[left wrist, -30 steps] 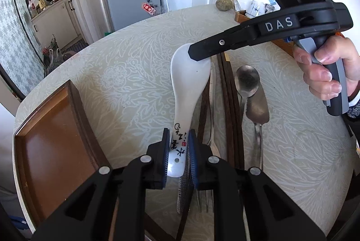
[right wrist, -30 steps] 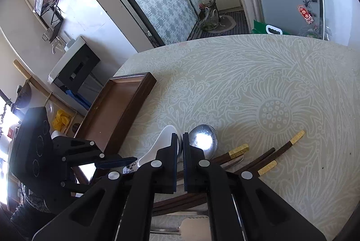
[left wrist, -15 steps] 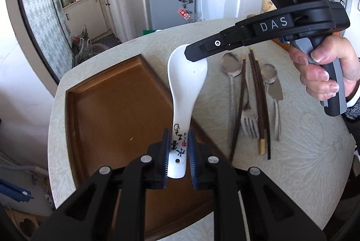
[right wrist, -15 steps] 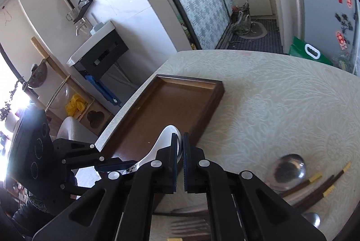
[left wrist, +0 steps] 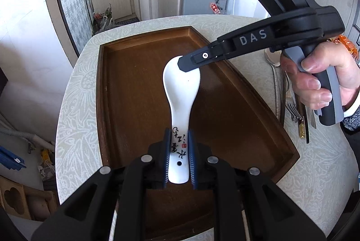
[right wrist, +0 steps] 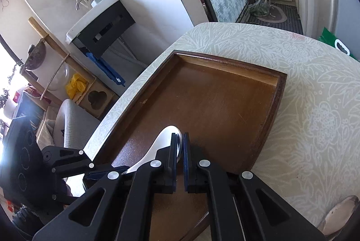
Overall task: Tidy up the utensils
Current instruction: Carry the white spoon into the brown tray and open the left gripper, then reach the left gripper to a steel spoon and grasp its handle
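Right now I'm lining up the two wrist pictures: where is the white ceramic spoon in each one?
Left wrist view: the white ceramic spoon runs up the centre, handle clamped in the left gripper, bowl tip pinched by the right gripper.
Right wrist view: only the spoon's bowl shows low in the middle, just left of the right gripper's fingers.
Shared landmark: the brown wooden tray beneath the spoon.

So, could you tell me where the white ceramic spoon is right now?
The white ceramic spoon is over the wooden tray, handle clamped in the left gripper, bowl rim pinched by the right gripper.
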Demonstrator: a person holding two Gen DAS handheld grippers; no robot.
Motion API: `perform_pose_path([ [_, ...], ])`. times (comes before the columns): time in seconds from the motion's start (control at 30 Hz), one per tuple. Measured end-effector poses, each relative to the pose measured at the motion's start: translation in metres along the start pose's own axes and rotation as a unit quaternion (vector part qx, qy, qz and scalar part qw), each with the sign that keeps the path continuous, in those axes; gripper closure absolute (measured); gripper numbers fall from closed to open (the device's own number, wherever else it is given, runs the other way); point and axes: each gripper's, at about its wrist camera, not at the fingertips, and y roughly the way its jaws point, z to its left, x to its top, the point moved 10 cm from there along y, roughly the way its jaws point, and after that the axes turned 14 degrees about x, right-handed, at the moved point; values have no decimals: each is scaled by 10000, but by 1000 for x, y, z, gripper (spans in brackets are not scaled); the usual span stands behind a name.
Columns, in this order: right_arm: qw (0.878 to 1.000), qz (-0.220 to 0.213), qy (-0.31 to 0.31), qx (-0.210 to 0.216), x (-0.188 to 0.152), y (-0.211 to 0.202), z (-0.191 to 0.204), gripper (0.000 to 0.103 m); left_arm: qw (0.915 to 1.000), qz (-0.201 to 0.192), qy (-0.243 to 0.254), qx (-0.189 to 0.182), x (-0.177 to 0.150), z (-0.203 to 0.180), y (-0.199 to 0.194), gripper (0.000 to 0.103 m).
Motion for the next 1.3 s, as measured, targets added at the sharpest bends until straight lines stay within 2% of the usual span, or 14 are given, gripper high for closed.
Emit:
perform_pose_path([
  [0.07, 9999, 20, -63, -117, -2, 0, 0, 95, 10000, -11, 3, 24, 0, 0, -1, 81],
  [0.1, 9998, 50, -68, -163, -3, 0, 1, 85, 10000, -24, 17, 68, -1, 1, -1, 77],
  [0.13, 9997, 49, -69, -244, -3, -2, 1, 72, 9999, -51, 34, 82, -3, 2, -2, 72],
  [0.17, 9995, -4, -93, -290, -3, -6, 3, 43, 9999, -101, 65, 89, -3, 2, -5, 69],
  [0.2, 9994, -70, -140, -314, -2, -13, 5, 28, 9997, -172, 103, 111, -5, -1, -10, 65],
  [0.27, 9988, -163, -256, -385, -3, -31, 7, 28, 9990, -378, 156, 203, -1, 1, -21, 41],
  [0.33, 9977, -348, -305, -493, -3, -59, 6, 28, 9979, -591, 183, 170, 2, 0, -36, 27],
  [0.5, 9928, -852, -5, -841, -16, -141, -19, 24, 9930, -1088, 410, -213, 8, -27, -68, 13],
  [0.63, 9877, -1105, 180, -1095, -41, -190, -44, 24, 9887, -1227, 758, -410, 11, -65, -74, 12],
  [0.67, 9866, -1147, 200, -1147, -47, -198, -49, 27, 9876, -1241, 832, -479, 12, -75, -75, 12],
  [0.7, 9858, -1159, 234, -1190, -55, -204, -54, 35, 9865, -1253, 890, -561, 12, -84, -75, 12],
  [0.8, 9853, -1113, 354, -1247, -79, -216, -71, 44, 9844, -1238, 1008, -736, 15, -108, -71, 12],
  [1.13, 9821, -662, 1047, -1417, -148, -216, -123, 57, 9779, -1061, 1390, -1147, 14, -165, -60, 22],
  [1.3, 9808, -678, 1138, -1432, -159, -215, -133, 57, 9716, -970, 1587, -1461, 5, -187, -60, 30],
])
